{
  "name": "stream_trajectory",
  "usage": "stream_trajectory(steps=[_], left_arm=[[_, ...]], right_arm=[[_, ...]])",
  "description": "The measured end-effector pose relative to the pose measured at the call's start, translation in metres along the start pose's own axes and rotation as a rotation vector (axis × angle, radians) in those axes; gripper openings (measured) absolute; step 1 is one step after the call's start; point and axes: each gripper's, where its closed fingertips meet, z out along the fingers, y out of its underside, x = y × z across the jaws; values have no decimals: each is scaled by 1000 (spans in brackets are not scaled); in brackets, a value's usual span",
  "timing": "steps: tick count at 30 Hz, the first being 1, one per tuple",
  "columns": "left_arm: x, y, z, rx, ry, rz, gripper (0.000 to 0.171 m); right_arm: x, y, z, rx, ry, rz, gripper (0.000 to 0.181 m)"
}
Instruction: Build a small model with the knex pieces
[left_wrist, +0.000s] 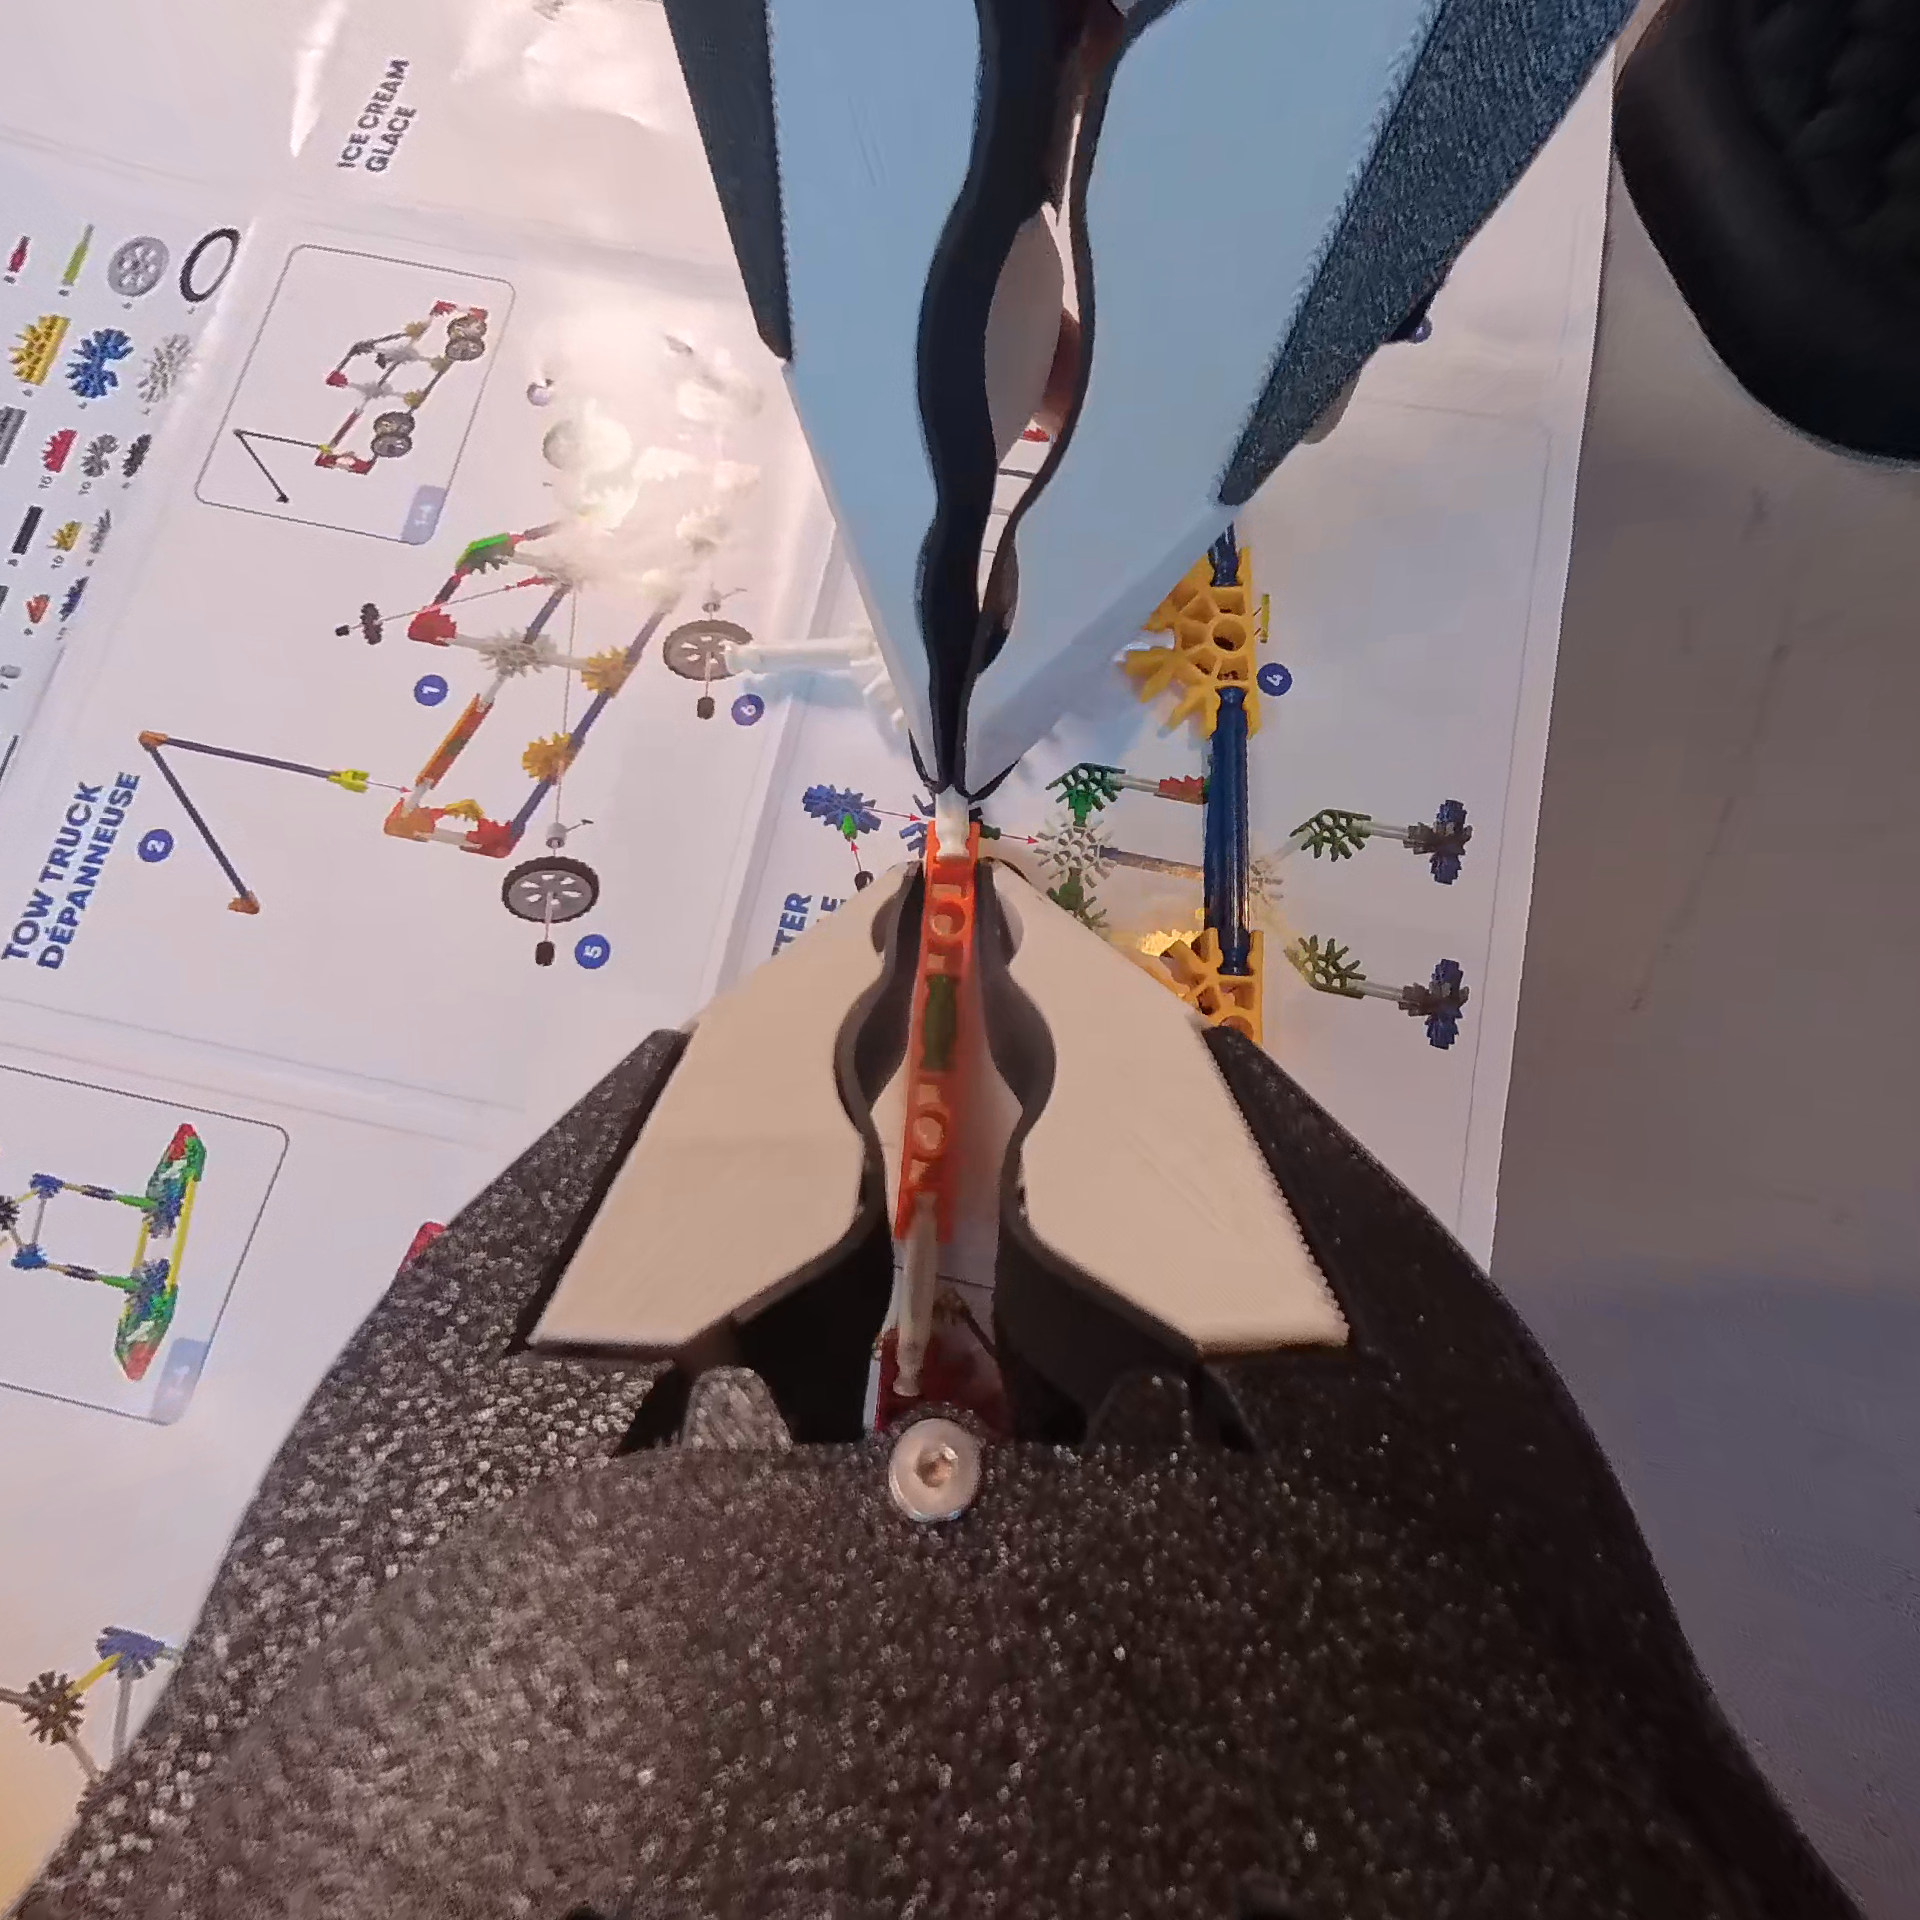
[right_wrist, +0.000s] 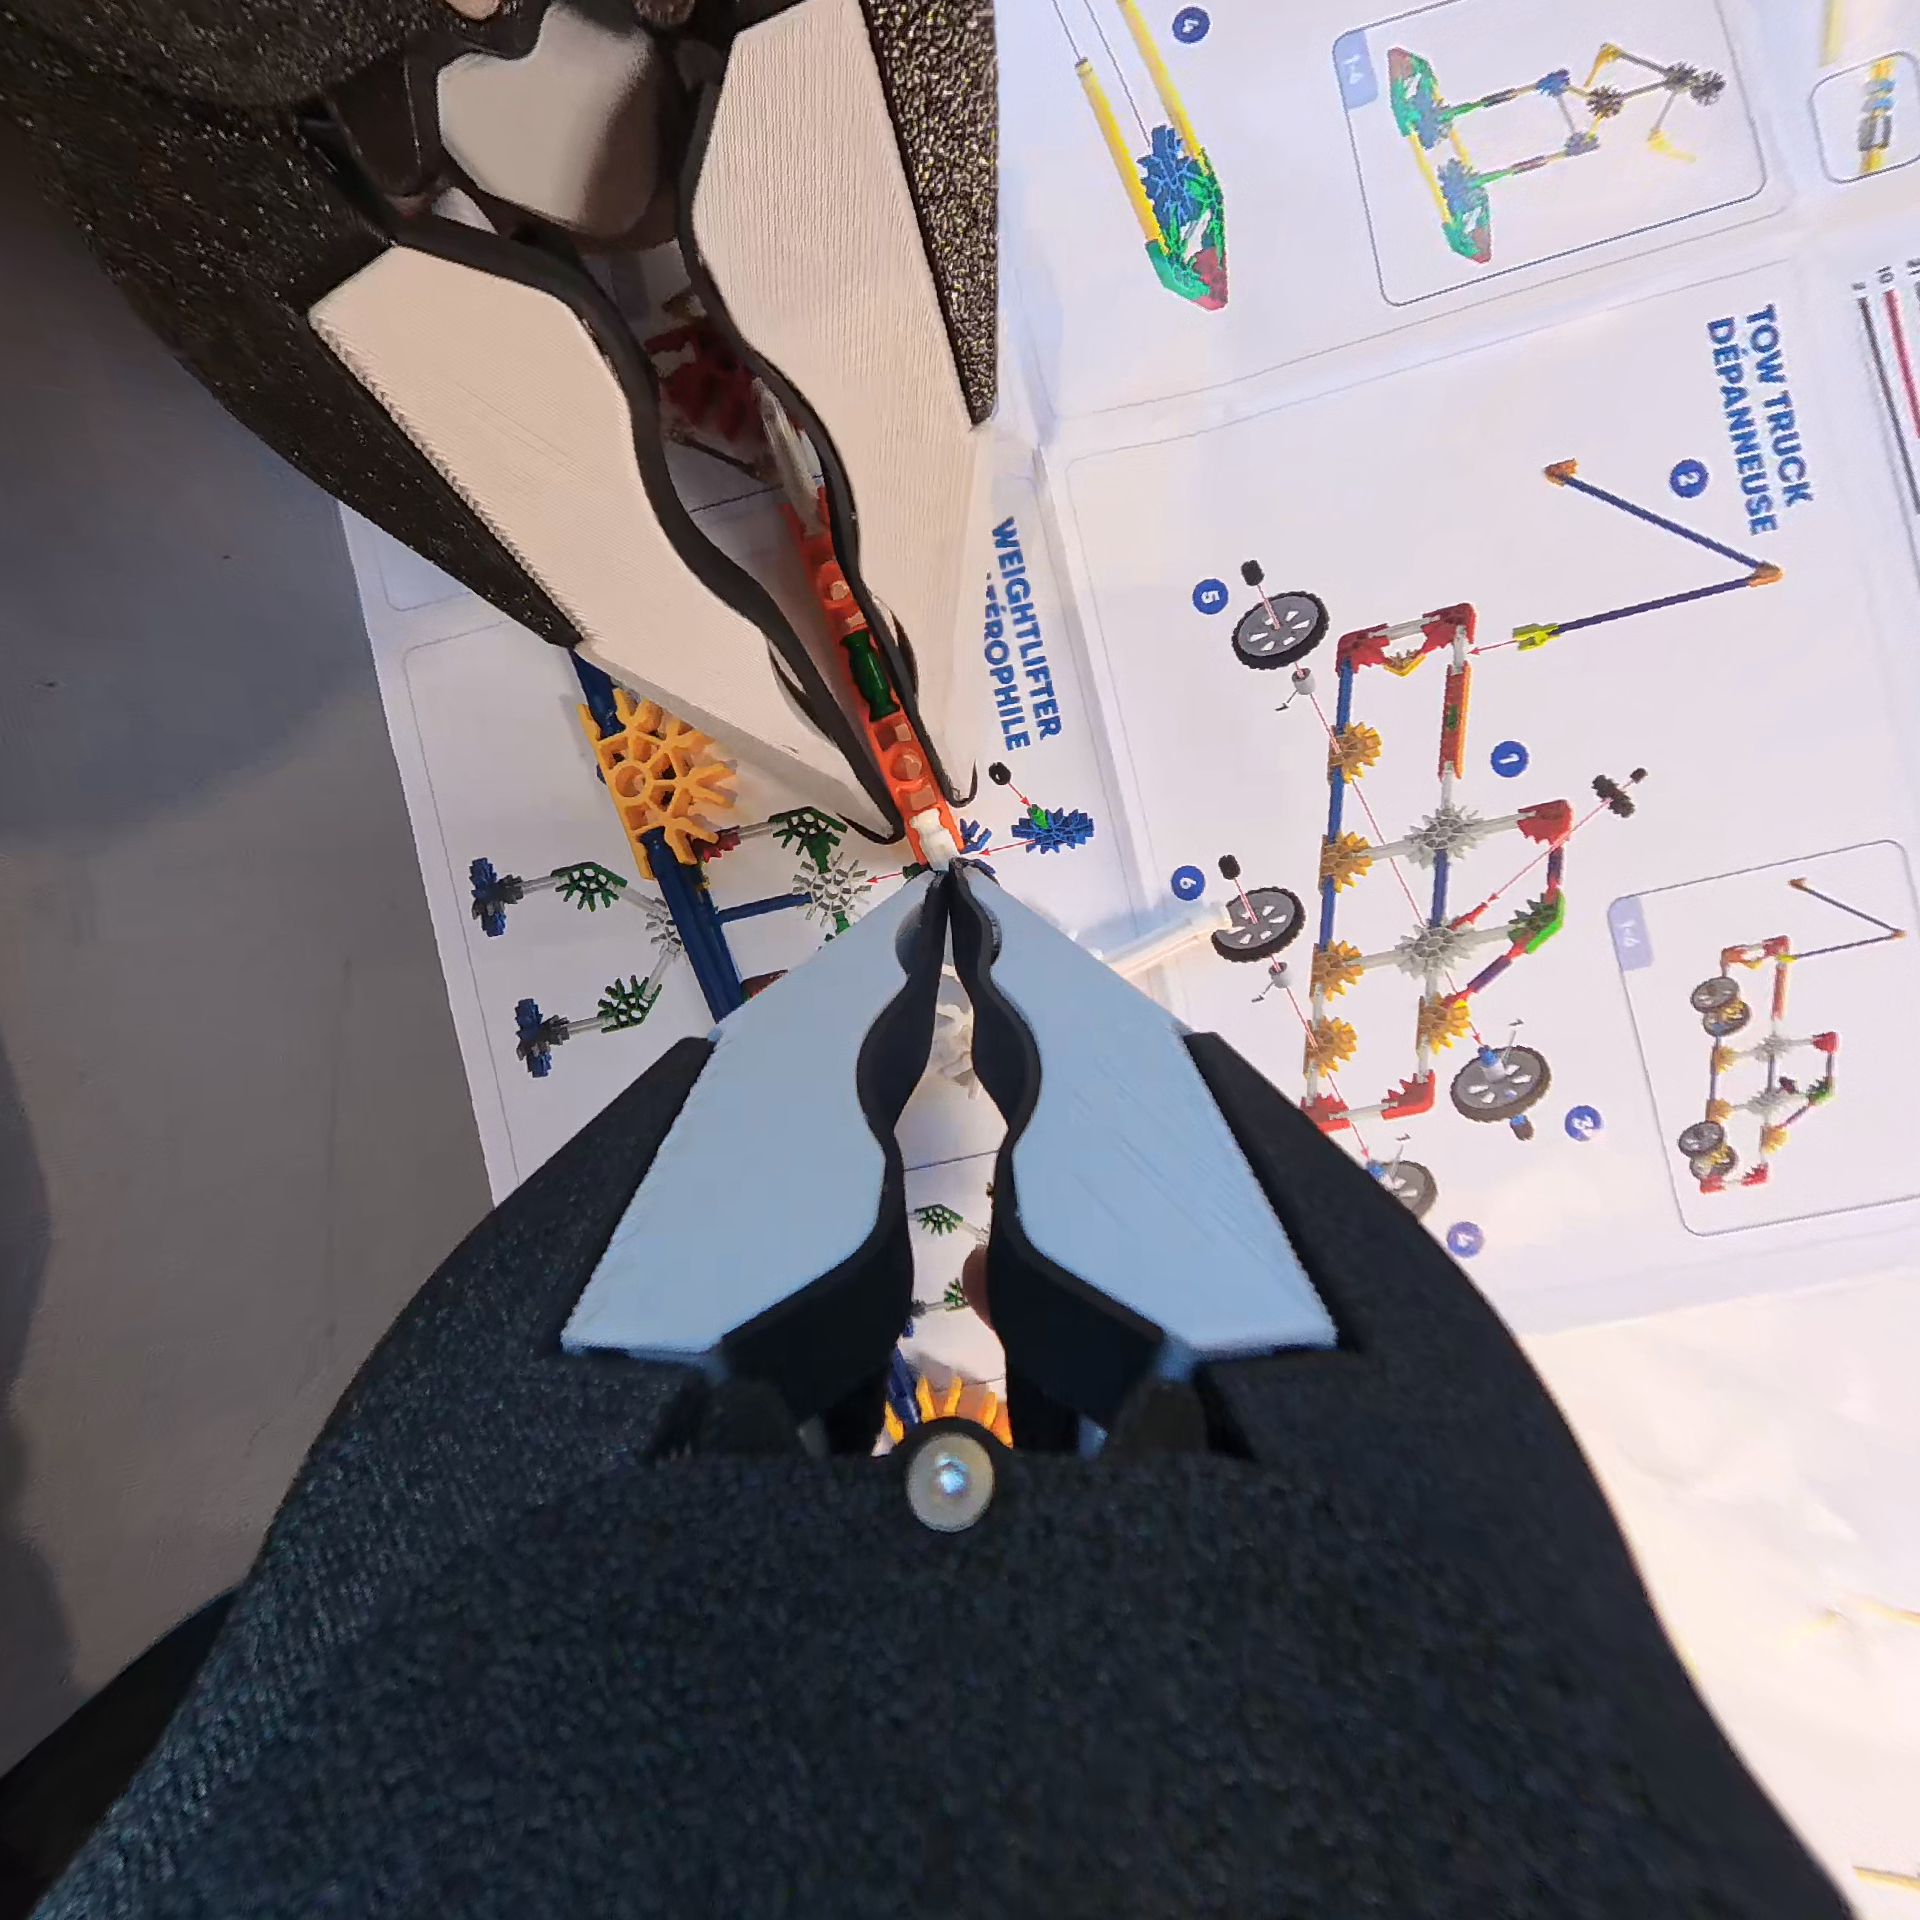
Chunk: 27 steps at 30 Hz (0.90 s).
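My left gripper (left_wrist: 951, 873), with beige fingers, is shut along a row of orange connectors (left_wrist: 940, 1039) that carries a short green rod (left_wrist: 940, 1023) and a white rod (left_wrist: 914, 1309) running back between the fingers. The white rod's front end (left_wrist: 951, 831) sticks out past the fingertips. My right gripper (right_wrist: 951, 883), with pale blue fingers, is shut with its tips pinched on that white end (right_wrist: 935, 834). The two grippers meet tip to tip just above a printed instruction sheet (right_wrist: 1455, 468). The left gripper (right_wrist: 925, 821) and the orange row (right_wrist: 883, 727) show in the right wrist view, and the right gripper (left_wrist: 951, 784) in the left.
A built piece of yellow snowflake connectors and blue rods (left_wrist: 1226, 727) lies on the sheet (left_wrist: 416, 987) beside the grippers; it also shows in the right wrist view (right_wrist: 655, 779). A loose white rod with a connector (left_wrist: 800, 657) lies on the paper. Grey tabletop (right_wrist: 208, 831) borders the sheet. A dark object (left_wrist: 1787, 208) stands nearby. Only a small space, under 4 cm, lies between the two pairs of fingers.
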Motion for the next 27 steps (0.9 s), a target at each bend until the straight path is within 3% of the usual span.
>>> stream_trajectory(steps=[14,27], left_arm=[[1,-1,0,-30,-109,-161,7],[1,-3,2,30,-65,-8,7]], right_arm=[[1,1,1,-99,53,-16,0],[0,2,2,-186,24,-61,0]])
